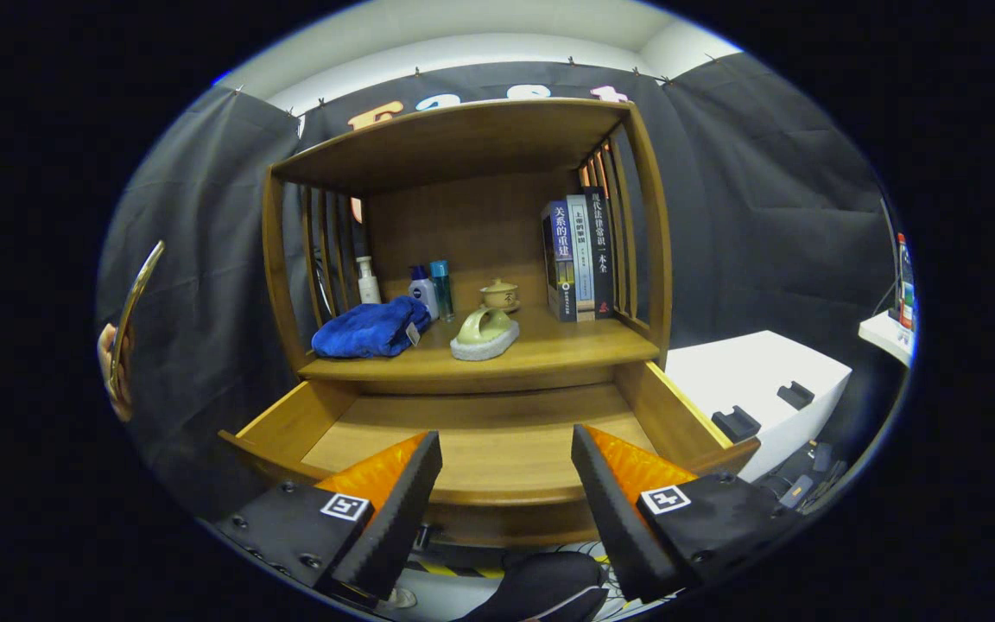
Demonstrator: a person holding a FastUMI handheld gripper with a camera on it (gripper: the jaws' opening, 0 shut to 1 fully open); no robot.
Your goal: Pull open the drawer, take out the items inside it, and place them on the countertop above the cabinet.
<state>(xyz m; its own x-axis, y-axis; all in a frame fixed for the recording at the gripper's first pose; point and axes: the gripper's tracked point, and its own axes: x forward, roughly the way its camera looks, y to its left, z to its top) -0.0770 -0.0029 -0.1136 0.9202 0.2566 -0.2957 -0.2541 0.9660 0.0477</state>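
The gripper (506, 484) hangs with fingers apart, holding nothing, over the pulled-out drawer (497, 441), while beyond it a blue cloth (370, 329), bottles (422, 289) and books (579, 257) sit on the wooden surface (549, 350) against the black-draped booth wall (765, 216).

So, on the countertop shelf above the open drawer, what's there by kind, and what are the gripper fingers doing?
Upright books: 3
Plastic bottles: 3
Folded blue towel: 1
Small lidded ceramic cup: 1
Pale green ceramic teapot: 1
Total: 9
Gripper open, empty, over the wooden drawer.
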